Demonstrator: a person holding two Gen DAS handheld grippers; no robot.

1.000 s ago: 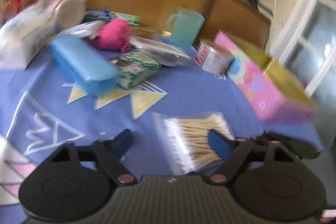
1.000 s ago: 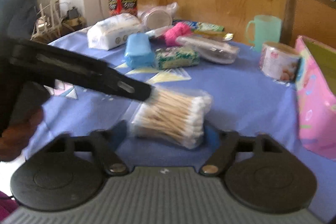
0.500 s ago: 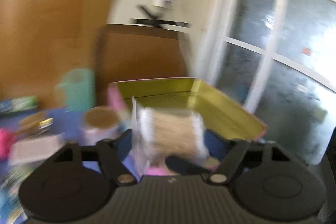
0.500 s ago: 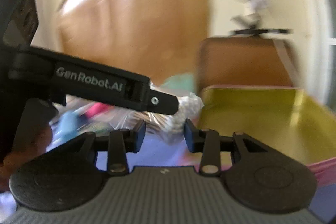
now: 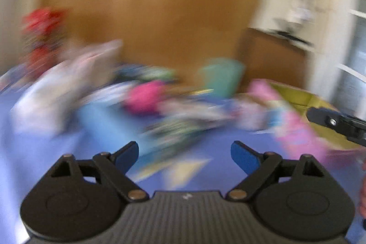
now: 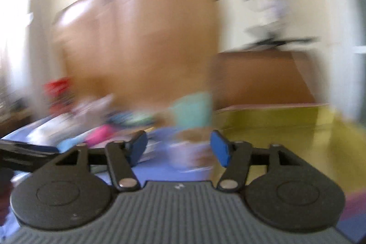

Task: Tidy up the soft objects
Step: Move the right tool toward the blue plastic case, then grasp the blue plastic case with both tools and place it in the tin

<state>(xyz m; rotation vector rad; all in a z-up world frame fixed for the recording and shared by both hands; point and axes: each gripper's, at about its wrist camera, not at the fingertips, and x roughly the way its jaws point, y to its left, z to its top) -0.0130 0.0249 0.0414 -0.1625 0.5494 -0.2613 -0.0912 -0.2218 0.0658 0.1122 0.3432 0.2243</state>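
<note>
Item: pink soft object [image 5: 144, 96], lying on the blue-covered bench [image 5: 34, 152] at about 12 o'clock from the left hand-held gripper [image 5: 184, 152], well apart from it, amid a blurred heap of packets; the right wrist view shows it [image 6: 99, 137] at about 10 o'clock. We judge it light, plush and compressible, unlikely to slip or break; we would take it across its middle, where the bulk fills the pads, and squeeze gently. Left hand-held gripper: jaws wide and opening, nothing between them. Right hand-held gripper [image 6: 178, 149]: jaws parted and opening, nothing held. Pink box with yellow lining [image 6: 286, 129], the likely receptacle, sits at 2 o'clock in the left view. Blur hides the finer detail of the other packets, so we cannot tell which are soft.
</note>
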